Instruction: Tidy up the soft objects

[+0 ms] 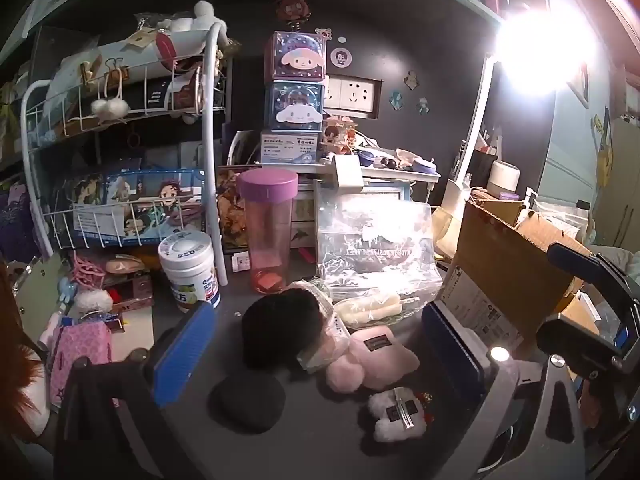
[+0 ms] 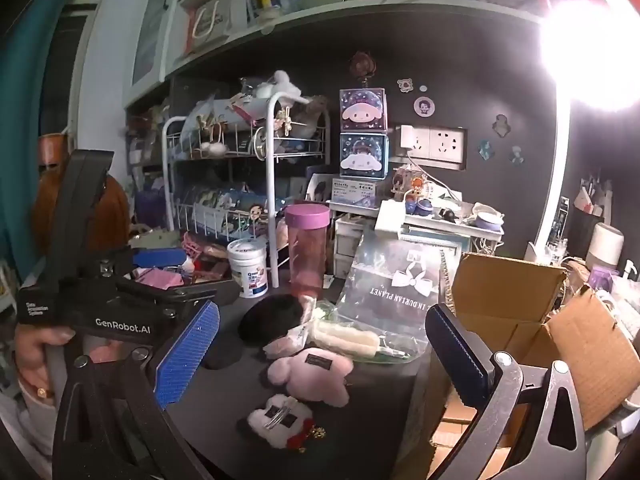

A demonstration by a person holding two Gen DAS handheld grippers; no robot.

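Both grippers, left gripper [image 1: 316, 354] and right gripper [image 2: 324, 354], hover spread wide and empty. Left of the cardboard box [image 2: 516, 320], the pink plush [image 2: 310, 372] lies on the dark desk [image 2: 372, 420]. It looks light and squashy, best pinched across its middle.

Through the right wrist camera we see our right gripper [image 2: 322, 354] with its fingers [image 2: 188, 354] spread wide above the desk [image 2: 224, 420]. Between them lie a pink plush [image 2: 310, 372] and a white plush clip [image 2: 280, 420]. A cardboard box [image 2: 516, 312] sits just right.
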